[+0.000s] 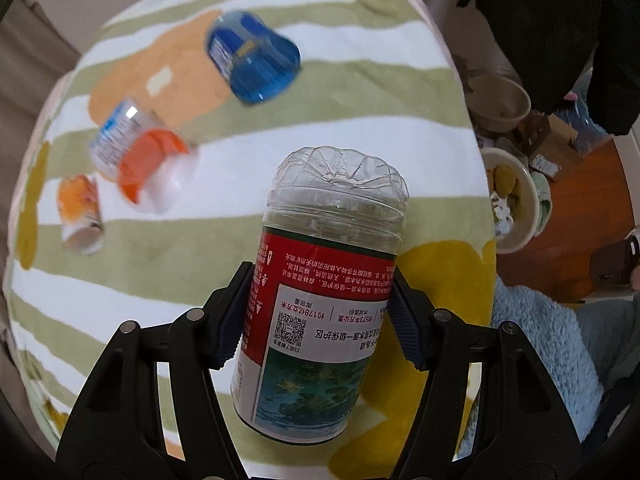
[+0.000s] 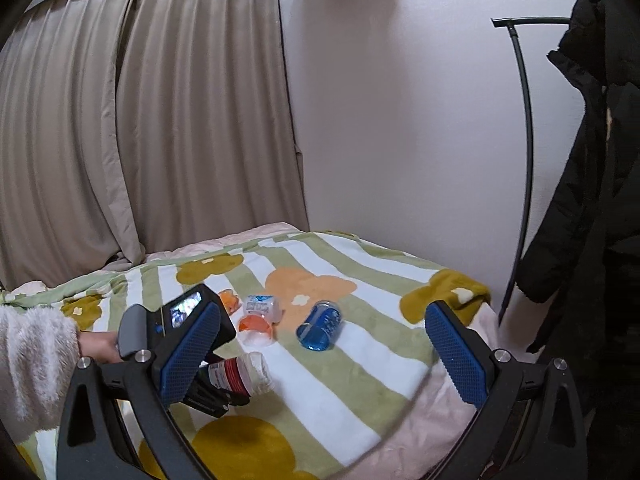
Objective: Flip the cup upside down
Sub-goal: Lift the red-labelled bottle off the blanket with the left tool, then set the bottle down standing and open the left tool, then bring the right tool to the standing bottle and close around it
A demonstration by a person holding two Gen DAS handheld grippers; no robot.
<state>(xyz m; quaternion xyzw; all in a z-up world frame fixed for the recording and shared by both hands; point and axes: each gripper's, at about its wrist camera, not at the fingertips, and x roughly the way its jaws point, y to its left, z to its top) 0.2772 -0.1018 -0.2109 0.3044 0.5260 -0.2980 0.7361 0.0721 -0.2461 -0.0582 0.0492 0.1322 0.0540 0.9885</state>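
My left gripper (image 1: 320,312) is shut on a clear plastic cup with a red label (image 1: 320,292), made from a cut bottle. The cup's closed base points away from the camera and its open end toward it, held above the striped blanket (image 1: 280,128). In the right wrist view the same cup (image 2: 244,374) is tilted in the left gripper (image 2: 218,390), just over the blanket. My right gripper (image 2: 320,356) is open and empty, held above the bed's near side.
A blue cup (image 1: 252,60) (image 2: 320,326), an orange-and-clear cup (image 1: 140,160) (image 2: 258,316) and a small orange cup (image 1: 80,212) (image 2: 229,298) lie on their sides on the blanket. Bowls (image 1: 498,104) and boxes sit on the floor to the right. A curtain (image 2: 140,120) and coat rack (image 2: 524,160) stand behind.
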